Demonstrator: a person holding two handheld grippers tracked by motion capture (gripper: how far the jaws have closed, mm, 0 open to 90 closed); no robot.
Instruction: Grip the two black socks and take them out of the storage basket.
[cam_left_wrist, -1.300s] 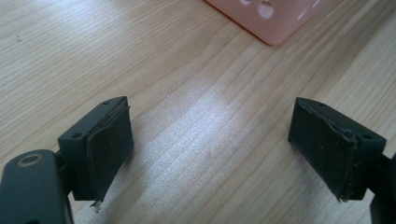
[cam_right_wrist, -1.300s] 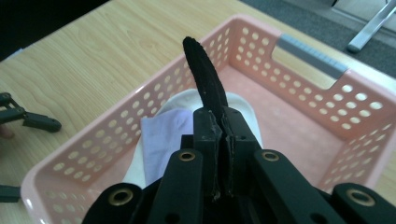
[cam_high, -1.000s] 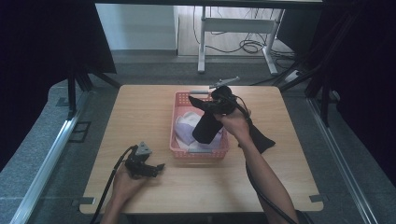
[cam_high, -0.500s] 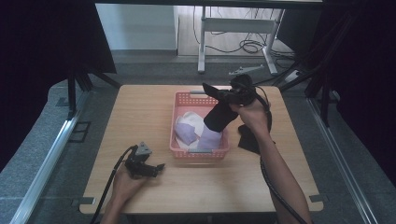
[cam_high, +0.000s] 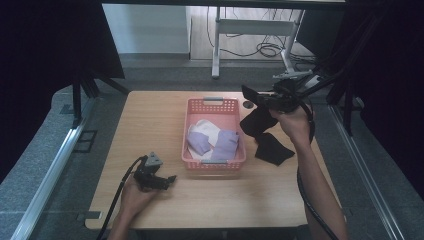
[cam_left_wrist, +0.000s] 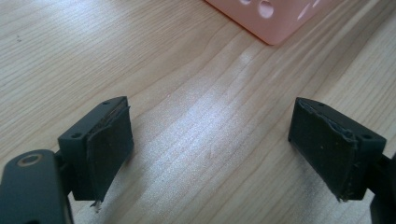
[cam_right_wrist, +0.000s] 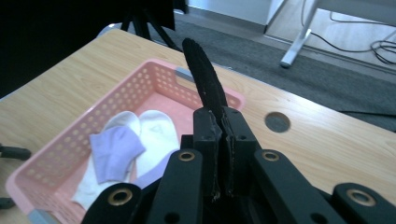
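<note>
We are gripping a black sock (cam_high: 256, 121) in the right gripper (cam_high: 248, 93), hanging lengthwise downward near the table's (cam_high: 150, 115) right edge; our left gripper (cam_left_wrist: 210, 149) is gaping empty.

One pink basket (cam_high: 214, 106) holds two white socks (cam_right_wrist: 154, 127) and two lavender socks (cam_high: 225, 143). Right of the basket are two black socks (cam_high: 272, 148), one lifted, one lying flat.

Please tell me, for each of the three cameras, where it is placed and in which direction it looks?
High view: above the person's side, looking forward and down at the table; both forearms and grippers show.
Left gripper view: on the left gripper, looking down at the table between open jaws.
Right gripper view: on the right gripper, shut on a black sock, looking across the table.
Shared: all three show the pink basket.
</note>
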